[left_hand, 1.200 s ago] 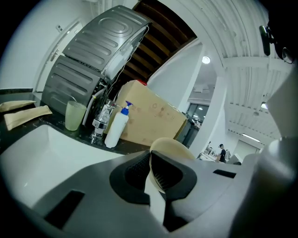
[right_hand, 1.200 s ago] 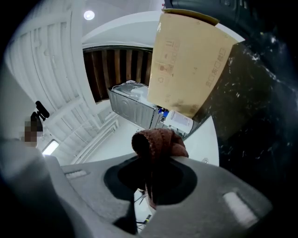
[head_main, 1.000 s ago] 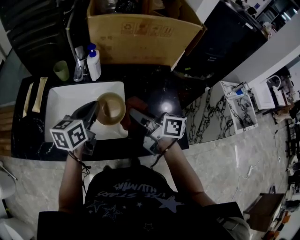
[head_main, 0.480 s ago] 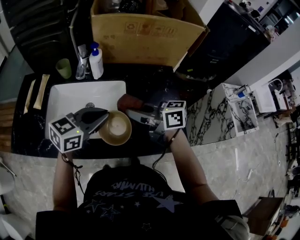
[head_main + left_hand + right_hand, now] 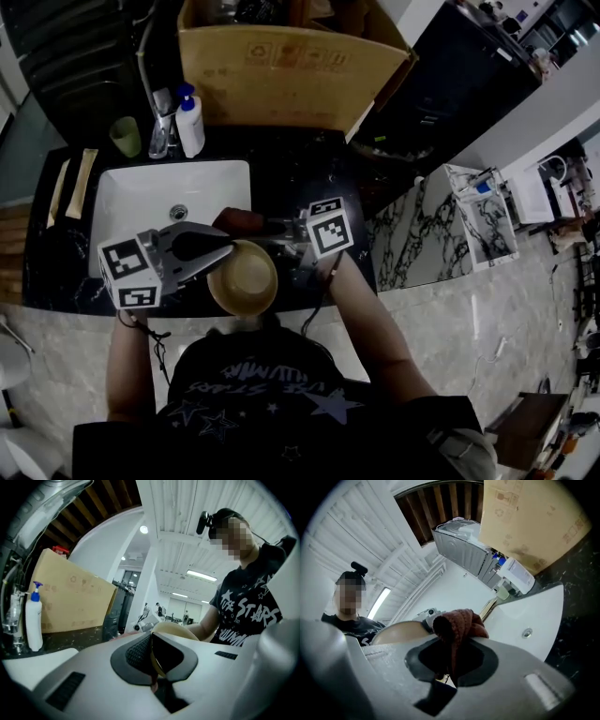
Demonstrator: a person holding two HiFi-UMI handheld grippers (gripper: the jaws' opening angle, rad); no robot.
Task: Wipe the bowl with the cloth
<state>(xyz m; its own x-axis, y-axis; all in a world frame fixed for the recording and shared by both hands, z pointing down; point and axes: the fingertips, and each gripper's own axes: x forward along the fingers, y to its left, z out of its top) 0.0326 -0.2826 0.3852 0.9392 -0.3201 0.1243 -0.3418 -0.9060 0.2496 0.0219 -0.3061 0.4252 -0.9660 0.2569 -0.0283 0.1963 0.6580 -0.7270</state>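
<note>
A tan bowl (image 5: 244, 278) hangs over the counter's front edge, close to the person's chest. My left gripper (image 5: 225, 250) is shut on the bowl's rim (image 5: 157, 634), which sits wedged between its dark pads. My right gripper (image 5: 267, 227) is shut on a dark red cloth (image 5: 239, 221), bunched above its pads in the right gripper view (image 5: 457, 623). The cloth hangs just behind the bowl, above the sink's right rim. The bowl's pale side (image 5: 401, 632) shows past the cloth in the right gripper view.
A white rectangular sink (image 5: 131, 202) with a drain (image 5: 179, 212) sits in the black counter (image 5: 309, 169). Behind it stand a soap dispenser (image 5: 188, 122), a green cup (image 5: 123, 138) and a big cardboard box (image 5: 281, 66). Two wooden strips (image 5: 73, 187) lie at the left.
The bowl has come out of the sink toward the person, carried by my left gripper. My right gripper has swung left with the cloth, ending just behind the bowl.
</note>
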